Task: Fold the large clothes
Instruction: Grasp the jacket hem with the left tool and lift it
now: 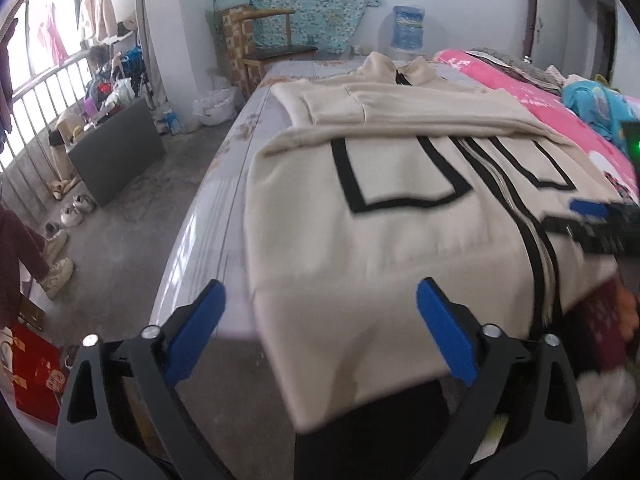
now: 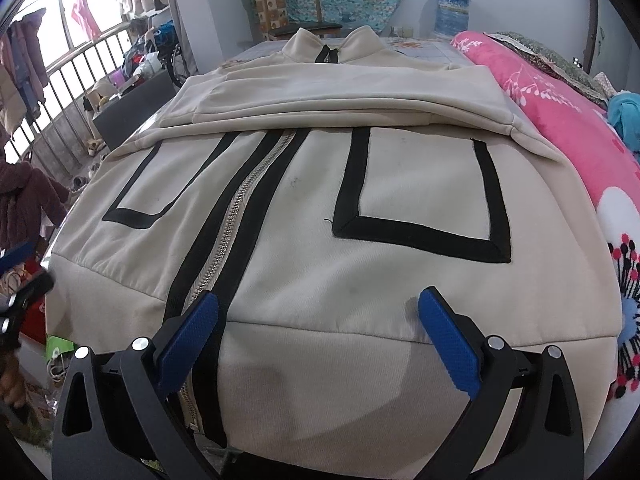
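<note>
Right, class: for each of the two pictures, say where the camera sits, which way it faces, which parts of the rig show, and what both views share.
Left wrist view: sits on the left tool, facing down along the bed's left edge over the cream jacket's hem corner; its open fingers show, and the right tool at right.
Right wrist view: sits on the right tool, facing the hem beside the zip; its open fingers show, the left tool at far left.
Shared: jacket, pink quilt, wooden chair.
</note>
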`<state>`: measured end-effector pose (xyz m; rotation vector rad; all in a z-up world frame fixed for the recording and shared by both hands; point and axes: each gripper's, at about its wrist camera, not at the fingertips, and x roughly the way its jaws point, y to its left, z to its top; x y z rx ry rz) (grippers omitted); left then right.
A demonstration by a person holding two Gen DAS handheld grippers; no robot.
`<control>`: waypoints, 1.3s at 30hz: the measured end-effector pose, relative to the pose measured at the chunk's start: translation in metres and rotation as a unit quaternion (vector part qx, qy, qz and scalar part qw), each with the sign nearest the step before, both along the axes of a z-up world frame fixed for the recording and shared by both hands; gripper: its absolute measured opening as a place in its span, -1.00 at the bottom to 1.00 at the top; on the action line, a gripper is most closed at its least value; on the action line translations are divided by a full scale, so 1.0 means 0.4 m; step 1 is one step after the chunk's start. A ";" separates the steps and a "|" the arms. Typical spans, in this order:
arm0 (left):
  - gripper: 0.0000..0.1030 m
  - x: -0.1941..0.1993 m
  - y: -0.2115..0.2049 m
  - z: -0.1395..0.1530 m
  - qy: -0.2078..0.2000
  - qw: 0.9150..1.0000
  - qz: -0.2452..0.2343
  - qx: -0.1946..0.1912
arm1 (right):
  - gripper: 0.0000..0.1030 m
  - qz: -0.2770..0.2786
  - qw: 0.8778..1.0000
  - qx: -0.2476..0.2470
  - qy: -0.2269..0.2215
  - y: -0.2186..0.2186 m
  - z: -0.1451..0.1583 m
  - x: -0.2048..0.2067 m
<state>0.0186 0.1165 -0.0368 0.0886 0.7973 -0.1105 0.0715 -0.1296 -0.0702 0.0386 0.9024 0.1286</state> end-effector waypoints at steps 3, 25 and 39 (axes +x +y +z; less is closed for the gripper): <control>0.56 -0.043 0.018 -0.020 0.022 1.000 0.001 -0.013 | 0.88 -0.001 1.000 0.001 -0.001 0.001 -0.001 -0.001; 0.01 -0.006 0.071 -0.134 0.105 0.984 0.002 -0.144 | 0.88 -0.003 1.000 0.001 -0.003 0.002 0.000 -0.001; -0.72 -0.020 0.045 -0.097 0.084 0.991 -0.004 -0.101 | 0.88 -0.002 1.000 -0.017 0.001 -0.007 0.019 -0.024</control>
